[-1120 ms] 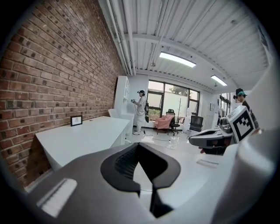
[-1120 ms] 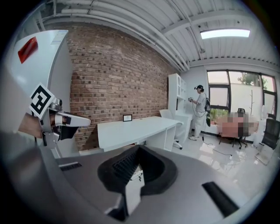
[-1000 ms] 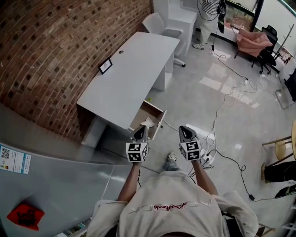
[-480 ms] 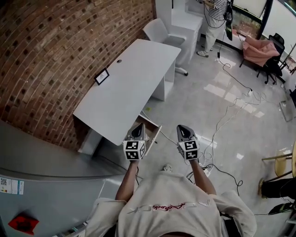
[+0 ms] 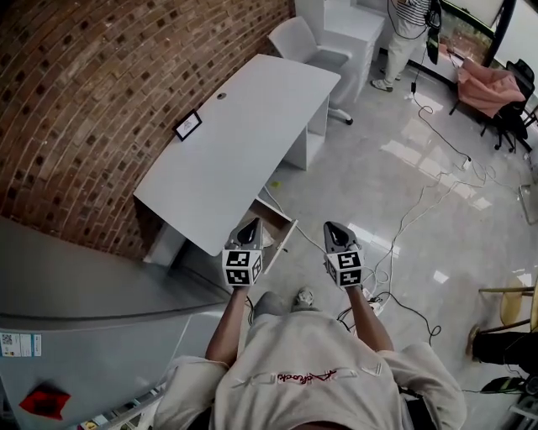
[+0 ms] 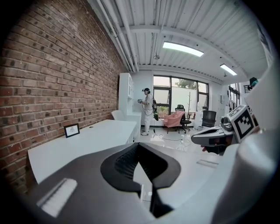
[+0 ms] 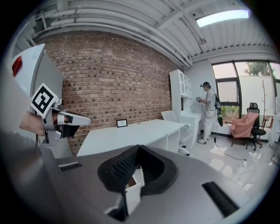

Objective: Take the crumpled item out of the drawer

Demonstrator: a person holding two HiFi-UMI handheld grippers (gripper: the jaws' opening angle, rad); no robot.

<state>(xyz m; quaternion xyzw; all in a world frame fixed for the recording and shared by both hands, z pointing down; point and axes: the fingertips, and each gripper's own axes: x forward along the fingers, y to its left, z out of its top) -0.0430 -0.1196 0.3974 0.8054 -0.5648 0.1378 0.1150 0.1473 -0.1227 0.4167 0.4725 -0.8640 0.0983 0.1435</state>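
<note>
while i stand at the white desk (image 5: 235, 143), my left gripper (image 5: 250, 228) hangs over the open drawer (image 5: 286, 228), jaws pressed together on nothing. a pale scrap inside the drawer is perhaps the crumpled item (image 5: 267, 241). my right gripper (image 5: 334, 230), over the floor, is likewise closed and empty.

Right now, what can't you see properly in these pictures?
Crumpled item: head view, the left tongs cover part of the open drawer; I cannot find it.
Drawer's inside: right gripper view, the right tongs block most of it.
Photo frame on the desk: head view, too small to make out.
Far person: head view, cut by the top edge.
</note>
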